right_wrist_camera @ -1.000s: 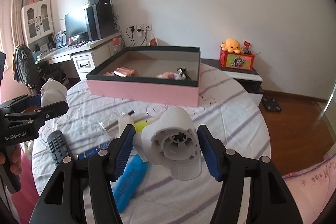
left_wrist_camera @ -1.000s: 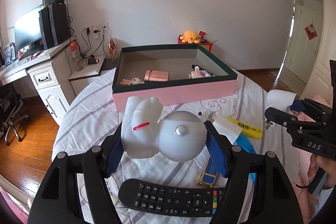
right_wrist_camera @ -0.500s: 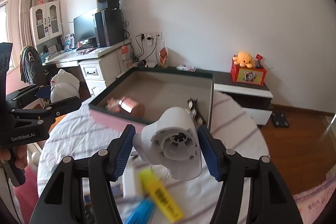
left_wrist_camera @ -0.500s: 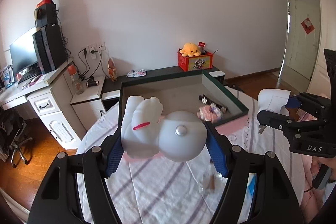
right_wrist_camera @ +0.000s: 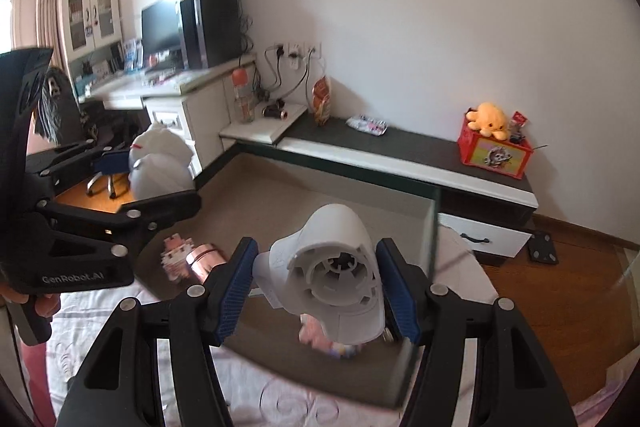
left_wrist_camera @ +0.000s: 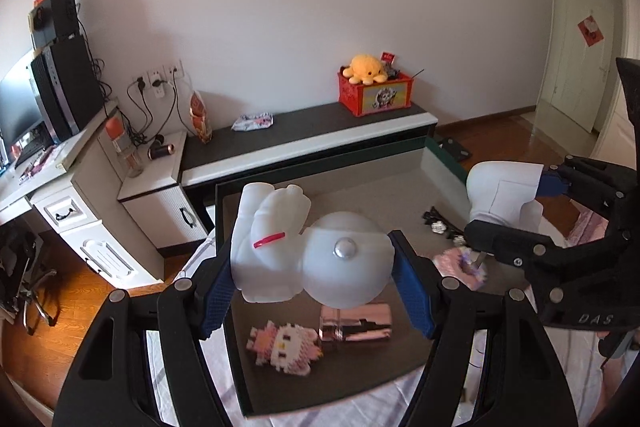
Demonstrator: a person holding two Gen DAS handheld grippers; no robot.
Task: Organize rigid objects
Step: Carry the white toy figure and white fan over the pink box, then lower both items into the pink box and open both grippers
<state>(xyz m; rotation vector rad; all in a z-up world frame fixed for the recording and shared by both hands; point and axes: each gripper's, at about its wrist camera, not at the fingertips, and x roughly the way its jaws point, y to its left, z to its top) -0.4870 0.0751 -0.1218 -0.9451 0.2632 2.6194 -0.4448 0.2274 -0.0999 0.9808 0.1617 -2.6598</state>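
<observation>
My left gripper (left_wrist_camera: 316,287) is shut on a white astronaut-shaped figure (left_wrist_camera: 304,251) with a red stripe, held above the open box (left_wrist_camera: 320,403). In the right wrist view my right gripper (right_wrist_camera: 320,287) is shut on a white plastic housing (right_wrist_camera: 340,279) with a round ribbed opening, also over the box (right_wrist_camera: 434,227). Each gripper shows in the other's view: the right gripper (left_wrist_camera: 472,211) with its white part (left_wrist_camera: 504,191), the left gripper (right_wrist_camera: 160,183) with the astronaut (right_wrist_camera: 160,163). Inside the box lie a pink bead figure (left_wrist_camera: 286,343), a rose metallic case (left_wrist_camera: 356,321) and a dark trinket (left_wrist_camera: 440,225).
The box sits on a round table with a striped white cloth (right_wrist_camera: 280,399). Behind it runs a low dark-topped cabinet (left_wrist_camera: 304,135) with a red toy box and yellow plush (left_wrist_camera: 366,69). A white desk with monitor and speakers (left_wrist_camera: 60,95) stands at the left.
Both grippers have travelled forward and a little up, from over the cluttered cloth to above the box. The remote, highlighter and blue item have dropped out of view. Both grips are unchanged.
</observation>
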